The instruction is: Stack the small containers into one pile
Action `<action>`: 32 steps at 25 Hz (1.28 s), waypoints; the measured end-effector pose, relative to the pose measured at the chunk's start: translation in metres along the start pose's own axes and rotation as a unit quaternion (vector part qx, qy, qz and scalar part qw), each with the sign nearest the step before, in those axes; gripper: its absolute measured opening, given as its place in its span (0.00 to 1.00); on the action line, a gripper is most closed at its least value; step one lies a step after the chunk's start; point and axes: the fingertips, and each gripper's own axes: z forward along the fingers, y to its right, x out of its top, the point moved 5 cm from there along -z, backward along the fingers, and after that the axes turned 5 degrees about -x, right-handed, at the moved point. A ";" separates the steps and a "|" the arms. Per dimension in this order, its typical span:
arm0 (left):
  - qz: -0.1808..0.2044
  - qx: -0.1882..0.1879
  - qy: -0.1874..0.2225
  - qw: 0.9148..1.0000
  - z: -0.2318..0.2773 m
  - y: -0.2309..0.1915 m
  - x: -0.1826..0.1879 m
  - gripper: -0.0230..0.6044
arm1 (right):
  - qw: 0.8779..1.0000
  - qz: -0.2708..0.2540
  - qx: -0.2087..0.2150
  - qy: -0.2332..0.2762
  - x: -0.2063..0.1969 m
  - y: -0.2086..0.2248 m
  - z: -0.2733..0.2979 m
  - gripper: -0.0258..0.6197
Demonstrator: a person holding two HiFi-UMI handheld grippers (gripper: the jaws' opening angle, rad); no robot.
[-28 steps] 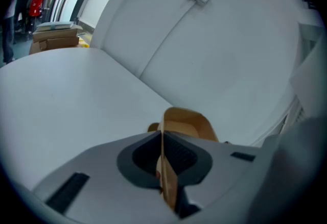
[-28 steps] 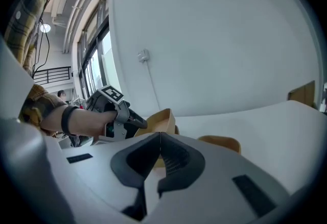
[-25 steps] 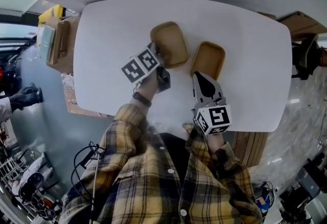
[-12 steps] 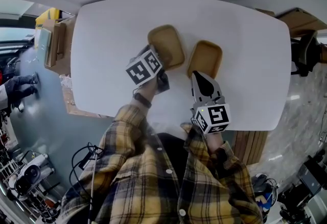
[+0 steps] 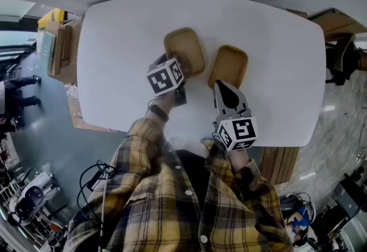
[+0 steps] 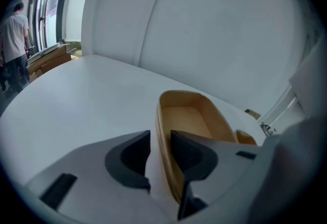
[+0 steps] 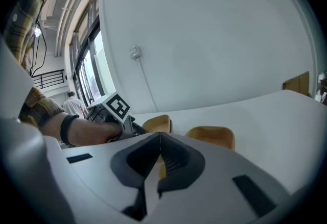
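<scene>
Two tan oval containers sit side by side on the white table (image 5: pixel 114 38), the left container (image 5: pixel 184 50) and the right container (image 5: pixel 230 65). My left gripper (image 5: pixel 174 65) is at the left container's near rim. In the left gripper view that container (image 6: pixel 191 118) has its rim wall between my jaws (image 6: pixel 160 140), which are opening, with a gap beside the rim. The second container (image 6: pixel 246 138) peeks out behind. My right gripper (image 5: pixel 221 85) hovers just short of the right container (image 7: pixel 212 135), shut (image 7: pixel 159 137) and empty.
Cardboard boxes (image 5: pixel 59 44) stand off the table's left edge and a brown box (image 5: pixel 339 26) off its right corner. A person (image 6: pixel 13 39) stands far off by the windows. The table's near edge (image 5: pixel 189 133) runs close to my body.
My left gripper has shifted slightly to the right along the left container's near rim. The right gripper has hardly moved.
</scene>
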 end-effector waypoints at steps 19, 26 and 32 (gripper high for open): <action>0.074 -0.012 -0.006 0.997 0.000 -0.001 0.000 0.29 | 0.993 -0.023 -0.116 -0.009 0.024 0.074 -0.006 0.07; 0.124 -0.043 0.023 0.991 -0.022 0.007 0.001 0.31 | 0.990 -0.007 -0.135 -0.039 0.027 0.102 -0.003 0.19; 0.156 -0.076 0.039 0.984 -0.037 0.011 -0.007 0.32 | 0.986 0.043 -0.116 -0.112 0.005 0.115 0.015 0.36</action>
